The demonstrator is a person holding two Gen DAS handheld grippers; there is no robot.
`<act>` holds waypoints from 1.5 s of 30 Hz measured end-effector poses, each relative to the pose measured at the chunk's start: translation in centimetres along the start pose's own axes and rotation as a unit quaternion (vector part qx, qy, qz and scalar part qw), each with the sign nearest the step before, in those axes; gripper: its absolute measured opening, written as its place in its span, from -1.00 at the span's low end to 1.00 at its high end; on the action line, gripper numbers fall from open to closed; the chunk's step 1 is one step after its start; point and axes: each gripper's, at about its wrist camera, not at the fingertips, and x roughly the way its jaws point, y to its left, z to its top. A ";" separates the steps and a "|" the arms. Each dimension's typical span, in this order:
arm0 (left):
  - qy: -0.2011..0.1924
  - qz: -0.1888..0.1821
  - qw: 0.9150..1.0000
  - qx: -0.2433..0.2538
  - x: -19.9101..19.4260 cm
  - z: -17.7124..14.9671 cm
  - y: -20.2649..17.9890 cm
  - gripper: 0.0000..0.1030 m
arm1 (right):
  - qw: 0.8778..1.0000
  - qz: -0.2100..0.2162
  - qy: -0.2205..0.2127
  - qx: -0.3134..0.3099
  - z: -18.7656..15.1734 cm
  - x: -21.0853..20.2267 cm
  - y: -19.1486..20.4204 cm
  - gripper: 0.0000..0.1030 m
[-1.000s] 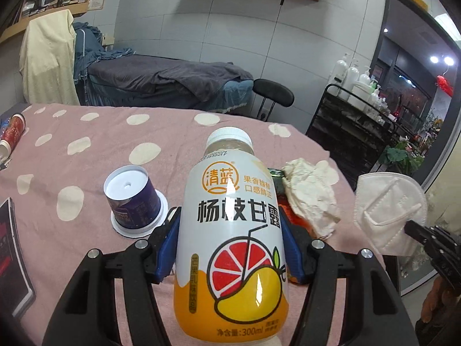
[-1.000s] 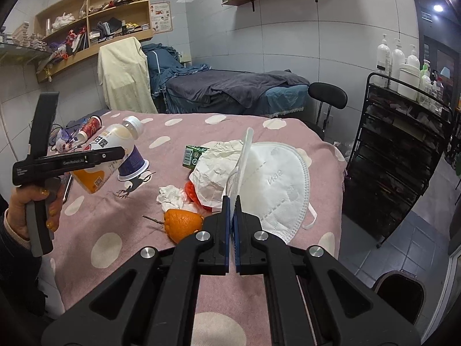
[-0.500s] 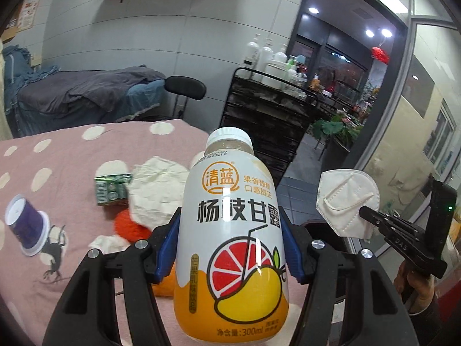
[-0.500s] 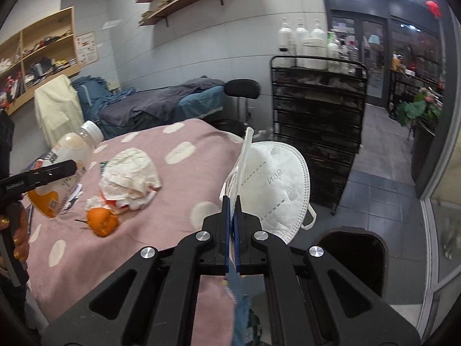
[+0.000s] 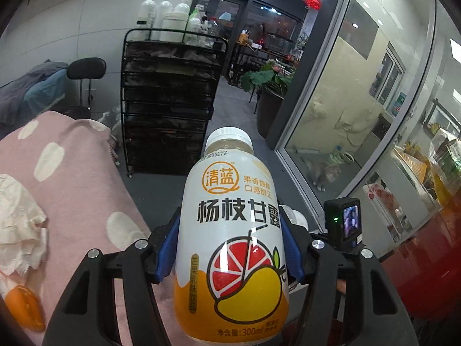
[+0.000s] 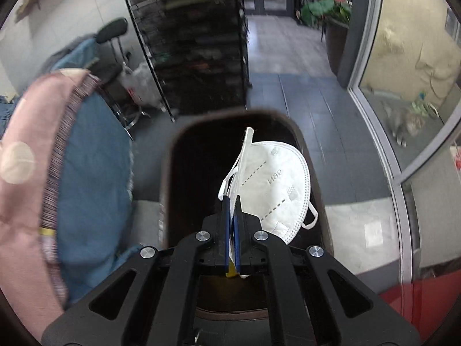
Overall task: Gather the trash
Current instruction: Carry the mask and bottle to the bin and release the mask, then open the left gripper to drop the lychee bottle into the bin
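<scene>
Directly over the bin (image 6: 173,173), the right gripper (image 6: 232,201) pinches the mask (image 6: 273,184), hanging toward 12 o'clock; the left gripper (image 5: 230,248) clamps the upright bottle (image 5: 230,230) farther off.

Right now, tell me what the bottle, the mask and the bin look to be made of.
Bottle: seemingly plastic, with a glossy printed sleeve that shows glare streaks and a white screw cap.
Mask: soft white non-woven fabric, matte, with stitched dotted seams and thin ear loops.
Bin: dark and smooth-rimmed, probably plastic; motion blur leaves that open.
</scene>
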 end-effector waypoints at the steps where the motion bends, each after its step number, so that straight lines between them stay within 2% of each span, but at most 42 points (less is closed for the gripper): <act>1: 0.006 0.000 1.000 0.005 1.0 0.0 -0.5 0.17 | 1.000 -0.001 0.013 0.003 -0.2 1.1 -0.2 -0.94; 7: 0.059 -0.007 0.998 0.019 6.1 -0.2 -1.6 0.17 | 0.999 -0.009 0.046 0.011 -1.2 4.6 -0.8 -0.93; 10: 0.079 -0.007 0.997 0.013 7.1 -0.9 -1.3 0.17 | 0.999 -0.012 0.050 0.019 -1.4 5.1 -0.7 -0.81; 11: 0.083 -0.008 0.996 0.011 7.4 -1.1 -1.4 0.18 | 0.998 -0.008 0.050 0.024 -1.5 5.1 -0.7 -0.62; 12: 0.090 -0.008 0.996 0.009 7.9 -1.2 -1.4 0.17 | 0.998 -0.007 0.049 0.033 -1.6 4.9 -1.0 -0.23; 14: 0.101 -0.003 0.995 0.015 8.8 -1.5 -1.5 0.18 | 0.998 -0.008 0.032 0.046 -2.3 3.5 -1.1 0.28; 17: 0.125 -0.004 0.992 0.016 10.4 -1.9 -1.7 0.17 | 0.998 -0.008 0.018 0.055 -3.3 2.3 -1.6 0.30; 22: 0.183 -0.012 0.983 0.016 14.4 -2.5 -2.9 0.18 | 0.995 -0.022 0.006 0.096 -4.6 0.1 -3.2 0.31; 25: 0.214 -0.017 0.976 0.022 16.6 -3.2 -3.7 0.18 | 0.994 -0.044 0.012 0.100 -5.2 -0.4 -3.8 0.39; 31: 0.255 -0.020 0.965 0.052 19.2 -4.9 -5.0 0.20 | 0.992 -0.053 0.025 0.110 -6.0 -0.6 -4.4 0.43; 35: 0.251 -0.015 0.965 0.069 19.2 -5.1 -5.4 0.60 | 0.991 -0.056 0.033 0.114 -6.7 -0.8 -5.0 0.43; 39: 0.233 -0.009 0.969 0.076 17.8 -4.8 -5.7 0.60 | 0.992 -0.052 0.035 0.111 -6.8 -1.3 -4.8 0.43; 45: 0.177 -0.011 0.982 0.068 11.2 -3.5 -5.0 0.69 | 0.995 -0.024 0.029 0.095 -6.0 -2.4 -2.7 0.43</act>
